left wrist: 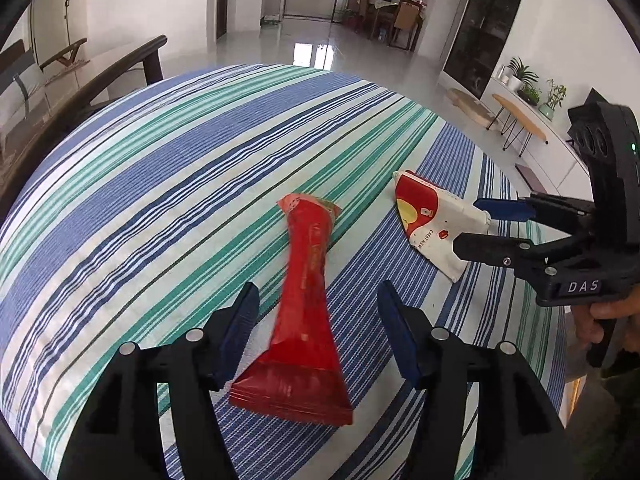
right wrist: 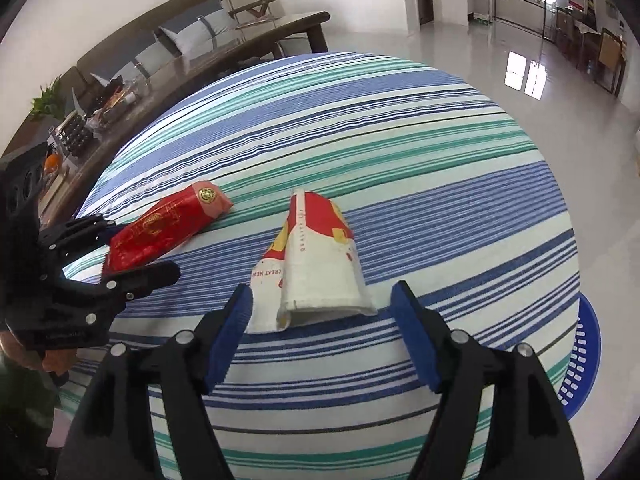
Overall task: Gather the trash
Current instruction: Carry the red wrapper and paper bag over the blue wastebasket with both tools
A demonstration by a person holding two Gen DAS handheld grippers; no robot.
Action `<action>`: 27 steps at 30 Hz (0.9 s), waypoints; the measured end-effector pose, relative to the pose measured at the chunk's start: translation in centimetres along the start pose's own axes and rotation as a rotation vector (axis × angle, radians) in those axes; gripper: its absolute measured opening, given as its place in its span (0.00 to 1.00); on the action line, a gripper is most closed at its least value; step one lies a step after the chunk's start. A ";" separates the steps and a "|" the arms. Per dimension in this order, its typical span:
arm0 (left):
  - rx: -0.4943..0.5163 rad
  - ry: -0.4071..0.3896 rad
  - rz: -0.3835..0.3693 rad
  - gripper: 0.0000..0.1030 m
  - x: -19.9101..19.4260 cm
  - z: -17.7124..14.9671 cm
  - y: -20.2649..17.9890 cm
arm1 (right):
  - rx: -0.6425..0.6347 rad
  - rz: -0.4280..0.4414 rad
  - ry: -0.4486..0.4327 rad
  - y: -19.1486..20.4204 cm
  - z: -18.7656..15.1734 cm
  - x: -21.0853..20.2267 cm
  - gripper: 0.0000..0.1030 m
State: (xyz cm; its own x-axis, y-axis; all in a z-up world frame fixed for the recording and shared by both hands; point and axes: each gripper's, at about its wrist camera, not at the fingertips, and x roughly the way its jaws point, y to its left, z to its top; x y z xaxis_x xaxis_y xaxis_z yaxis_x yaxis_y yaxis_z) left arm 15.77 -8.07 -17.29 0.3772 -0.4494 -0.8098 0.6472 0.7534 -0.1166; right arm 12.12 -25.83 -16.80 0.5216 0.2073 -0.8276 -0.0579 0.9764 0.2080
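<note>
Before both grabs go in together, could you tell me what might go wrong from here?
1. The red wrapper lies flat on the striped cloth, so the open left gripper may pinch the fabric along with it.
2. The crumpled white paper cup lies on its side between the open right gripper's fingers and could slide away as they shut.
3. The two pieces lie close together, so the grippers could bump each other.

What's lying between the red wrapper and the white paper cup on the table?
Only bare striped tablecloth separates the red wrapper from the white paper cup; the right wrist view shows it.
</note>
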 end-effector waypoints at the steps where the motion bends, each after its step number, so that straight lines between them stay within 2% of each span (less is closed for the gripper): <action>1: 0.015 0.007 0.000 0.59 0.0 0.1 -0.1 | -0.018 0.002 0.019 0.1 0.5 0.0 0.68; 6: 0.054 0.036 0.000 0.59 0.3 1.0 -0.1 | -0.018 0.046 0.100 -0.3 1.2 0.8 0.68; 8: 0.067 0.055 0.005 0.58 0.5 1.3 -0.1 | -0.010 0.047 0.104 -0.5 1.2 1.0 0.67; 9: 0.075 0.064 0.013 0.53 0.6 1.5 -0.1 | -0.010 0.043 0.107 -0.6 1.1 1.2 0.58; 10: 0.083 0.075 0.020 0.41 0.9 1.7 -0.1 | -0.007 0.028 0.093 -0.7 1.1 1.0 0.44; 11: 0.085 0.084 0.025 0.32 1.2 1.8 -0.1 | 0.021 0.043 0.086 -1.2 1.0 0.8 0.35; 12: 0.082 0.096 0.031 0.15 1.6 1.8 -0.1 | 0.052 0.062 0.076 -1.7 0.8 0.5 0.33; 15: 0.078 0.083 0.043 0.11 1.5 1.8 0.0 | 0.092 0.069 0.030 -2.7 0.0 -0.9 0.32; 18: 0.039 0.064 0.012 0.10 0.8 2.1 -0.9 | 0.153 0.097 -0.028 -4.8 -1.1 -3.4 0.32; 21: 0.027 0.036 -0.028 0.10 -0.2 2.8 -3.4 | 0.216 0.084 -0.105 -8.6 -2.8 -7.3 0.32; 23: 0.034 0.014 -0.077 0.09 -1.0 3.5 -6.4 | 0.259 0.049 -0.142 -11.8 -4.4 -9.9 0.32; 27: 0.075 -0.014 -0.188 0.09 -1.5 5.0 -14.1 | 0.272 -0.138 -0.146 -18.5 -8.5 -13.5 0.32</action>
State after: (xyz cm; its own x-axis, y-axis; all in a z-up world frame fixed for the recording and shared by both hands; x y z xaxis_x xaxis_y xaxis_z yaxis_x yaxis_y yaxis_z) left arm 9.37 -20.42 -11.61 0.2534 -0.5858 -0.7698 0.7544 0.6178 -0.2218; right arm -1.10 -46.16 -13.97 0.6265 0.0439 -0.7782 0.2411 0.9385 0.2471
